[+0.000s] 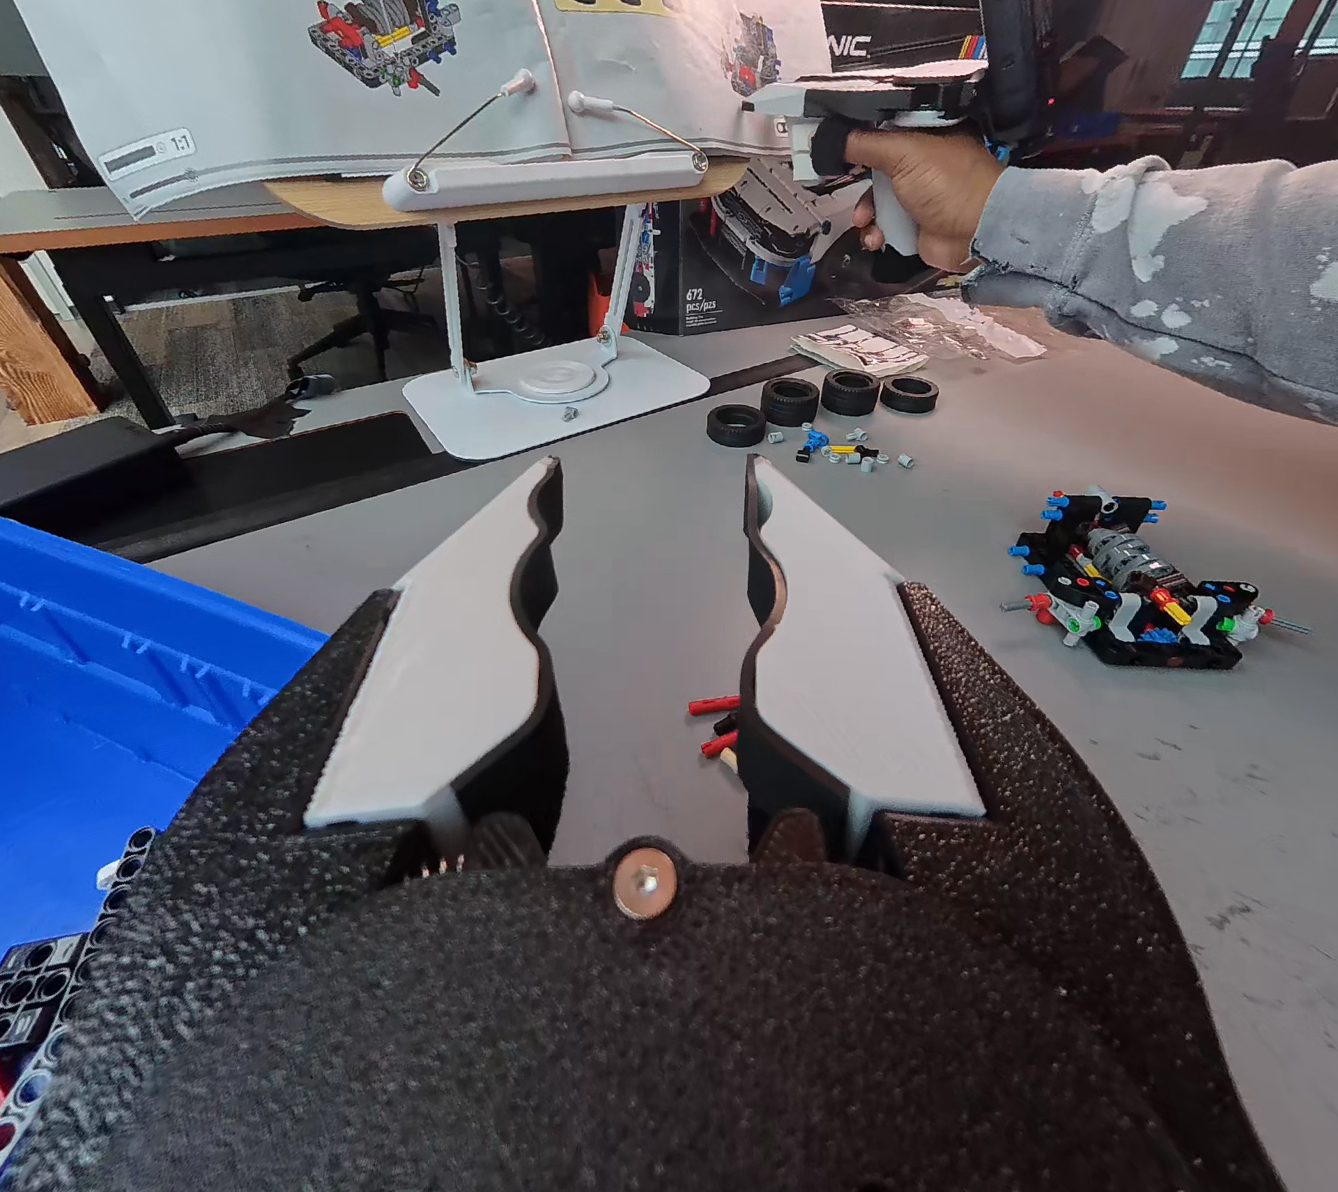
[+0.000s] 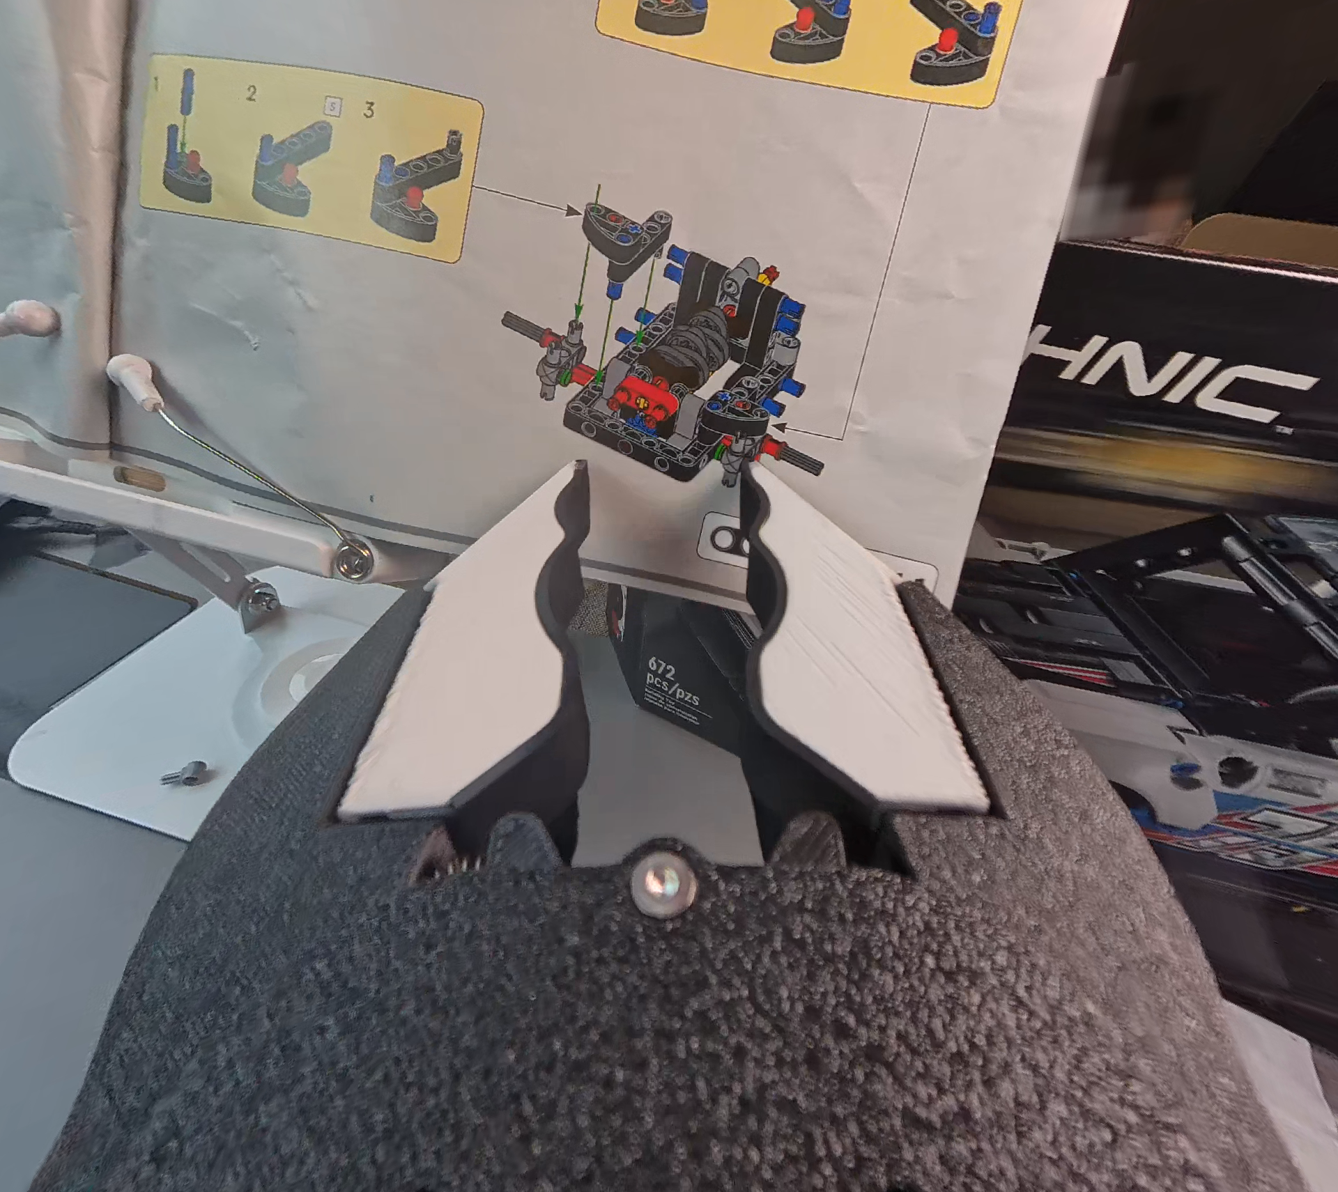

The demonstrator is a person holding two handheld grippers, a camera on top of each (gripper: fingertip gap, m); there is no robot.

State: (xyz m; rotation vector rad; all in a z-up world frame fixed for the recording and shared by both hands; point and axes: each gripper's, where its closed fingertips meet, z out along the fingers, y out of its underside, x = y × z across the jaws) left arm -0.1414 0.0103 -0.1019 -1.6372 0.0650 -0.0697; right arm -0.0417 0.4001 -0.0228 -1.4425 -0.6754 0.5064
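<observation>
Booklet (image 2: 507, 325) (perhaps touching) before right claw (image 2: 662, 477)

Printed on the open instruction booklet (image 2: 434, 361): step numerals in yellow panels, plus a scale mark at the left page's corner. On the upper black box (image 2: 1158, 317): large white brand lettering. On the lower box (image 2: 673, 687): a piece-count line.

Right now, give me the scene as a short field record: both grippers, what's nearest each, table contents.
left gripper: open, empty, above grey table
nearest left: small red and black pins
right gripper: open, empty, raised before open instruction booklet on white stand
table: partly built black brick chassis; four black rubber tyres
left edge: blue plastic bin
</observation>
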